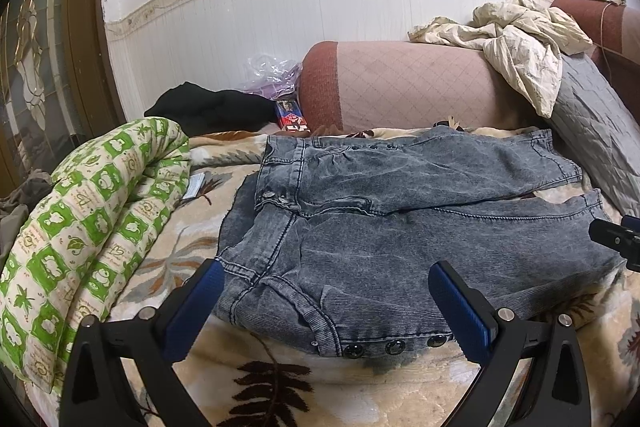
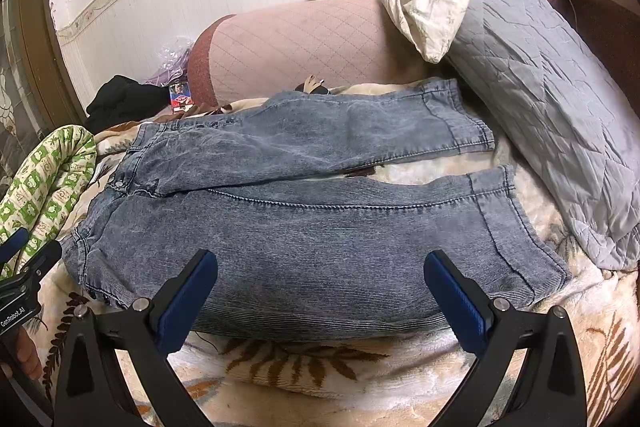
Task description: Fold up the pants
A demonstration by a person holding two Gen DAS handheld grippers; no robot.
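Both grippers hover wide open, holding nothing: the left gripper before the waistband, the right gripper over the near leg. The pants lie flat and unfolded, so next comes pinching that near edge.

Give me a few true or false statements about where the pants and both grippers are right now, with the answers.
1. The pants lie spread flat with both legs apart. True.
2. The left gripper is shut on the waistband. False: its jaws are open, holding nothing.
3. The right gripper is open over the nearer leg. True.
4. A green patterned quilt covers the pants. False: it lies rolled up beside the waist end.
5. A gray pillow sits by the leg cuffs. True.
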